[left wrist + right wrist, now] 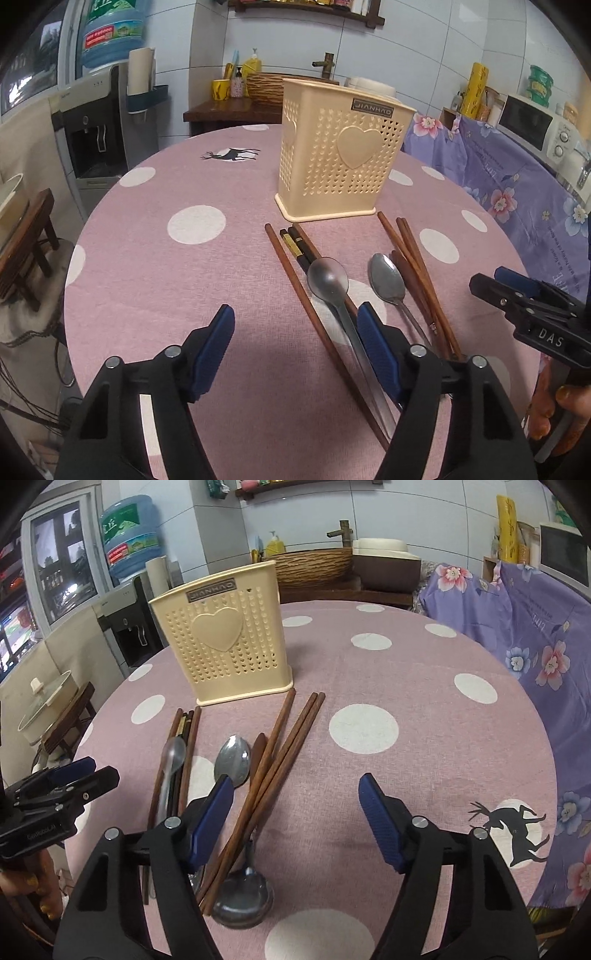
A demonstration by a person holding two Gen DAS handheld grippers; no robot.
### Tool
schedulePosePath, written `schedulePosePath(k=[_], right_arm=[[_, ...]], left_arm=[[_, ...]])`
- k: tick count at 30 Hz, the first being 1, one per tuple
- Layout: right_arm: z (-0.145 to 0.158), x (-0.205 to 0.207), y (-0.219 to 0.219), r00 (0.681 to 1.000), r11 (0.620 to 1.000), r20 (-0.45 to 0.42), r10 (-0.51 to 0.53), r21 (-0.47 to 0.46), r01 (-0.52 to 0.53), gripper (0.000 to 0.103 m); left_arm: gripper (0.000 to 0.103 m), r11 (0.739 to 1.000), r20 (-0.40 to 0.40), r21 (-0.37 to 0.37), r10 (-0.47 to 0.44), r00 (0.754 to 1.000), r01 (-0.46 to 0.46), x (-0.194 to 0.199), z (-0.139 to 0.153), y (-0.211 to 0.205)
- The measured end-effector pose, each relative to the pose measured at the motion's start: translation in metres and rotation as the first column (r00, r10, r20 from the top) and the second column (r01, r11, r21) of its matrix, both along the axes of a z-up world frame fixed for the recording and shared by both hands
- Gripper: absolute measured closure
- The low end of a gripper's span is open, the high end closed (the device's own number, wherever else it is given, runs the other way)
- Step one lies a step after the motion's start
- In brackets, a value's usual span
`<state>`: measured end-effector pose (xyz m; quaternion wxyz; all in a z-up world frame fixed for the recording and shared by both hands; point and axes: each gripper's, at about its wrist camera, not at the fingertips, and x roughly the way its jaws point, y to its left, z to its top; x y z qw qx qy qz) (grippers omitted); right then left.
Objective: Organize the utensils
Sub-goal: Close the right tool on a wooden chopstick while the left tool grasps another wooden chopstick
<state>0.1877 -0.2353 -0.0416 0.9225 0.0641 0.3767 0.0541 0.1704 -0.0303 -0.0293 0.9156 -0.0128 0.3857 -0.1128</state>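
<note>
A cream perforated utensil holder with a heart on its side stands upright on the pink dotted tablecloth. In front of it lie brown wooden chopsticks, a dark pair with gold bands, two metal spoons and a ladle bowl. My left gripper hovers open above the cloth, left of the utensils, with nothing between its blue pads. My right gripper is open too, over bare cloth right of the chopsticks. Each gripper appears at the edge of the other's view.
A purple floral cloth covers furniture to the right of the table. A water dispenser stands to the left, a wooden stool near it. A sink counter with a woven basin lies behind the table.
</note>
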Motion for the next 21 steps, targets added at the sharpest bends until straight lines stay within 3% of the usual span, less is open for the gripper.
schedulePosePath(k=[3, 6, 11, 14, 21], right_arm=[[-0.003, 0.008, 0.001, 1.0, 1.0, -0.016, 0.002, -0.013, -0.002, 0.04], [-0.002, 0.014, -0.002, 1.0, 1.0, -0.017, -0.001, -0.024, 0.001, 0.04], [0.0, 0.016, -0.004, 1.0, 1.0, -0.009, -0.009, -0.017, 0.009, 0.04], [-0.002, 0.016, -0.004, 1.0, 1.0, -0.015, -0.006, -0.02, 0.005, 0.04], [-0.002, 0.014, -0.006, 1.0, 0.999, -0.007, -0.018, -0.027, 0.018, 0.04]], left_arm=[[0.041, 0.999, -0.021, 0.04, 0.005, 1.0, -0.005, 0.015, -0.004, -0.002], [0.046, 0.999, -0.088, 0.034, 0.037, 0.995, -0.034, 0.039, -0.012, 0.004], [0.049, 0.996, -0.117, 0.064, 0.074, 0.99, -0.067, 0.067, -0.018, 0.005], [0.051, 0.998, -0.159, 0.044, 0.061, 0.985, -0.055, 0.082, -0.022, 0.001], [0.056, 0.99, -0.167, 0.138, 0.059, 0.984, -0.036, 0.092, -0.03, -0.012]])
